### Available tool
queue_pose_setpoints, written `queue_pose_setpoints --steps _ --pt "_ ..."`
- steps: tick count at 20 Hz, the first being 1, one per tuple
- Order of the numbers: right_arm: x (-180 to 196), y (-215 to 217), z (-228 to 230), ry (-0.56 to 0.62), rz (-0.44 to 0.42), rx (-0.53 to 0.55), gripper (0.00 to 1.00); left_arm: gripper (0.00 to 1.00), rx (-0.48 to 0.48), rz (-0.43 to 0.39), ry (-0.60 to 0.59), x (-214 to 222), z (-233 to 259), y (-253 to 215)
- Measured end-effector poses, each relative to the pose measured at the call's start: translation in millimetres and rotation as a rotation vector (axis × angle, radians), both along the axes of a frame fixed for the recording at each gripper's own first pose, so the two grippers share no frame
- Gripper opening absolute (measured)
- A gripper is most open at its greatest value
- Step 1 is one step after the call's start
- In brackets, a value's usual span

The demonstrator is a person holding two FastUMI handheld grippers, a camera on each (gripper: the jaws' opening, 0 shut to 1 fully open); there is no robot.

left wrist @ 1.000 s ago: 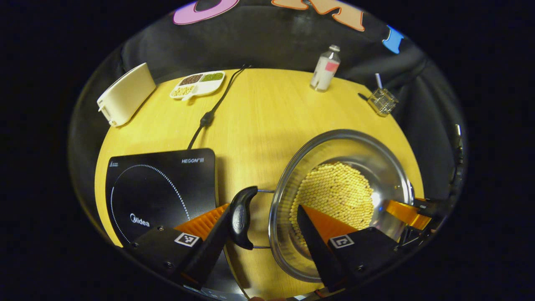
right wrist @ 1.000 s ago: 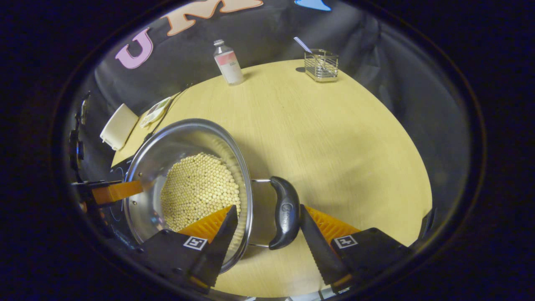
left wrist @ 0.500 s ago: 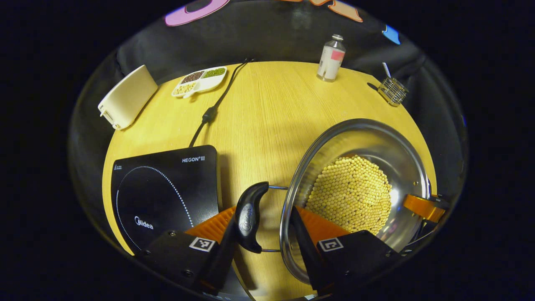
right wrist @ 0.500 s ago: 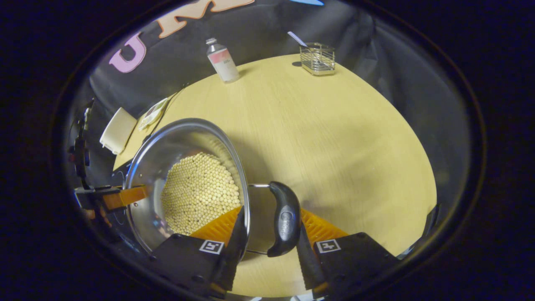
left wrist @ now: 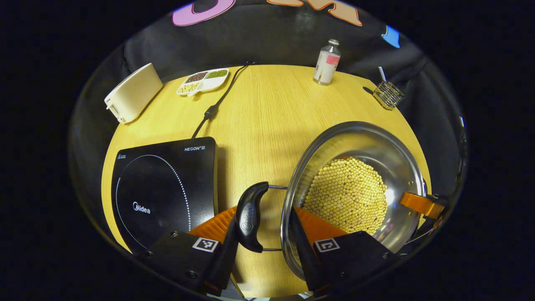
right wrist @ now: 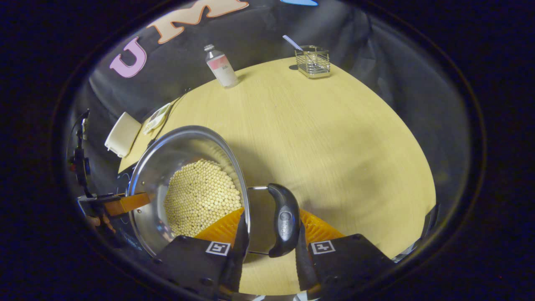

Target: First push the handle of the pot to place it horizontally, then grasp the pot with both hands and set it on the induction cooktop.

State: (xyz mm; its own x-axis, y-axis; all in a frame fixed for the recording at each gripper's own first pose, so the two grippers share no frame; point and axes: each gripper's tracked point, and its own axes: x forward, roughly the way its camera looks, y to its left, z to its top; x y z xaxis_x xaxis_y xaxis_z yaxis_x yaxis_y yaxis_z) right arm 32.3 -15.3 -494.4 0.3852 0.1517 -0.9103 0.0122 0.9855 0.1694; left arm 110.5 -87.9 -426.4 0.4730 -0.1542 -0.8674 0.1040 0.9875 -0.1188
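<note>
Nearest, the left claw (left wrist: 262,234) is closed on the pot's left handle (left wrist: 249,216), and the right claw (right wrist: 267,234) is closed on the pot's right handle (right wrist: 285,219) — both fingers pressing each grip and the rim beside it. The pot (left wrist: 378,142), full of pale beans (left wrist: 347,194), sits right of the induction cooktop (left wrist: 163,184), bare counter (left wrist: 259,121) between them. Farther off: a cord (left wrist: 213,104), toaster (left wrist: 133,92), divided dish (left wrist: 202,79), bottle (left wrist: 327,62) and wire holder (left wrist: 388,94) along the far edge.

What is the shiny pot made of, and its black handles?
The pot looks like polished metal, probably stainless steel: its wall mirrors light. The handle looks like smooth black plastic on wire loops, though that is a guess. The table looks like light wood, with grain lines.
</note>
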Motion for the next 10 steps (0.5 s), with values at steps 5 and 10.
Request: queue_pose_setpoints --steps 5,10 --pt "5 1 13 -0.025 0.023 0.017 0.5 0.71 0.009 0.026 -0.03 -5 17 2" --pt "3 14 29 -0.042 0.03 0.012 0.5 0.71 0.001 0.028 -0.051 -7 30 15"
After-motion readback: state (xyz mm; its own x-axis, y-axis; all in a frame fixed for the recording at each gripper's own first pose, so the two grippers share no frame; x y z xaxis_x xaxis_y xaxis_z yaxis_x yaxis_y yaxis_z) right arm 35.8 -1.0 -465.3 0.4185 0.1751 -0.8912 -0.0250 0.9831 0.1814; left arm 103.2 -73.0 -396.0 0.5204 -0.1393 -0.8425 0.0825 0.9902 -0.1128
